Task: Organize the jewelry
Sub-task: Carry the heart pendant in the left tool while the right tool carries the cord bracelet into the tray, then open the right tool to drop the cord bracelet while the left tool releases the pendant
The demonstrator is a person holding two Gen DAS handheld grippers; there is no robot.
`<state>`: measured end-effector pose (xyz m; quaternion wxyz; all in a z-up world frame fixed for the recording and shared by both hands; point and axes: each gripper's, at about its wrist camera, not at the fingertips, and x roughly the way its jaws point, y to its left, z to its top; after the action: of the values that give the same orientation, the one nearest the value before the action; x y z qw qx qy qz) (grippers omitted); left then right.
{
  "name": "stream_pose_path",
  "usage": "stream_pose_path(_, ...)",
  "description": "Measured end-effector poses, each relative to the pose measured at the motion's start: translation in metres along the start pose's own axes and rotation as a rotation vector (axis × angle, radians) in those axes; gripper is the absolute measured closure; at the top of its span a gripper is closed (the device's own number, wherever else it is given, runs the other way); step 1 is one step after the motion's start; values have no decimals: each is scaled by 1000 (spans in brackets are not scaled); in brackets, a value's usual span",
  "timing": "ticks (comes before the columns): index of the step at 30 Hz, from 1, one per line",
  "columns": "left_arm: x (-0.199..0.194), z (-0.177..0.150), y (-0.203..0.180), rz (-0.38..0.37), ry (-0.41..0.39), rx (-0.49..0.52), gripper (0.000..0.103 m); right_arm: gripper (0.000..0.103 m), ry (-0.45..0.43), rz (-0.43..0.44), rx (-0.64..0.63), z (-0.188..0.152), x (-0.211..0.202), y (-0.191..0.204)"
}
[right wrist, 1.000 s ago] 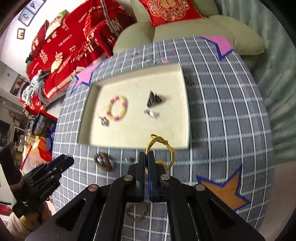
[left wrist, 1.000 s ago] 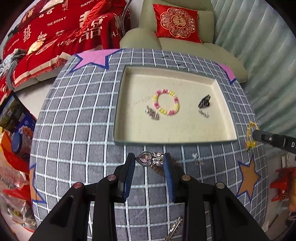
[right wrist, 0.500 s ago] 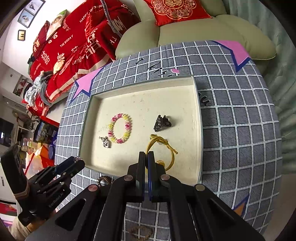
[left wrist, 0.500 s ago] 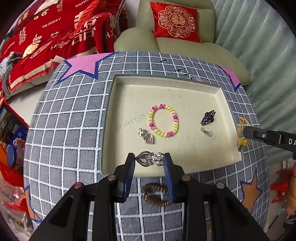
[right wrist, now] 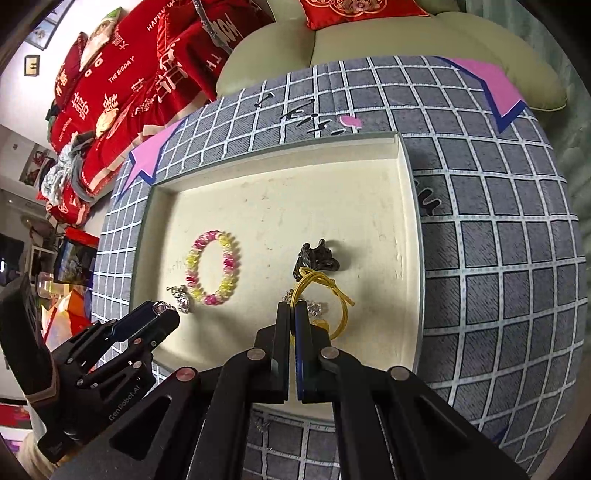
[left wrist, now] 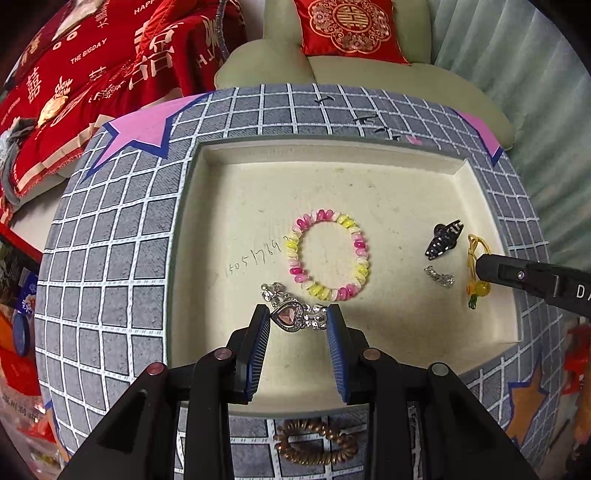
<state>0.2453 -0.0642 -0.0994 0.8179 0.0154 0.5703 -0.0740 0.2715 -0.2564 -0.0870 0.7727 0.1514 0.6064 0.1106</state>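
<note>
A cream tray (left wrist: 369, 155) sits on the grey checked cloth. In it lie a pink-yellow bead bracelet (left wrist: 328, 254), a black hair clip (left wrist: 443, 240), a small silver piece (left wrist: 439, 277) and a silver charm (left wrist: 271, 291). My left gripper (left wrist: 298, 319) is shut on a silver brooch with a pink heart stone (left wrist: 291, 317), held over the tray's near part. My right gripper (right wrist: 294, 308) is shut on a yellow cord with an amber bead (right wrist: 321, 291), over the tray's right part, beside the black clip (right wrist: 314, 256).
A brown coil hair tie (left wrist: 316, 445) lies on the cloth just in front of the tray. A small silver item (right wrist: 262, 424) lies near the tray's front edge. A sofa with a red cushion (left wrist: 351, 29) stands behind the table, red blankets to the left.
Both grippers moved forward from the cloth to over the tray, each carrying its piece. The brown hair tie came into view behind the left fingers.
</note>
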Motion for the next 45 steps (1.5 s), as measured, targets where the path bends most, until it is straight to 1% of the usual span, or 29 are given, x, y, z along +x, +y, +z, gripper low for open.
stream_pose_path(7,12,0,-5,23,17,9,62,101,22,1,3,0,10,-6)
stream_pose_path(20,21,-1,-11,73,36,31,61,100,67,6,7,0,24,-13)
stream_pose_path(23,22,-1,-11,78,40,31,61,97,83,0,16,0,28,-15)
stream_pose_path(24,22,-1,-11,81,41,29,60,92,85,-1,20,-1,29,-15)
stream_pose_path(25,22,-1,-11,83,43,26,60,83,85,0,23,-1,29,-16)
stream_pose_path(26,22,-1,-10,83,47,21,60,75,83,4,26,-1,28,-16)
stream_pose_path(27,22,-1,-10,81,47,19,61,56,79,9,27,-2,26,-16)
stream_pose_path(28,21,-1,-10,79,46,18,61,48,72,16,28,-2,24,-16)
stream_pose_path(31,17,-1,-9,73,33,16,60,47,47,51,35,0,14,-15)
stream_pose_path(32,15,-1,-9,69,28,16,46,47,39,66,40,1,11,-14)
stream_pose_path(33,12,-1,-9,68,21,13,14,45,31,77,46,2,9,-13)
stream_pose_path(34,7,0,-8,76,-6,6,4,42,21,88,53,3,5,-12)
stream_pose_path(35,1,0,-8,82,-36,3,0,41,10,98,58,4,1,-11)
stream_pose_path(36,-2,1,-8,79,-45,4,0,41,-1,105,61,5,-2,-10)
stream_pose_path(39,-5,3,-8,65,-38,3,0,40,-30,108,65,5,-14,-7)
stream_pose_path(41,-9,3,-6,62,-43,-6,0,32,-46,111,72,4,-23,-7)
stream_pose_path(42,-12,2,-5,60,-49,-13,0,26,-55,115,77,3,-27,-7)
stream_pose_path(44,-17,-1,-3,56,-64,-26,0,25,-68,122,88,1,-35,-8)
stream_pose_path(45,-19,-1,-2,58,-63,-30,0,23,-71,122,94,-1,-37,-9)
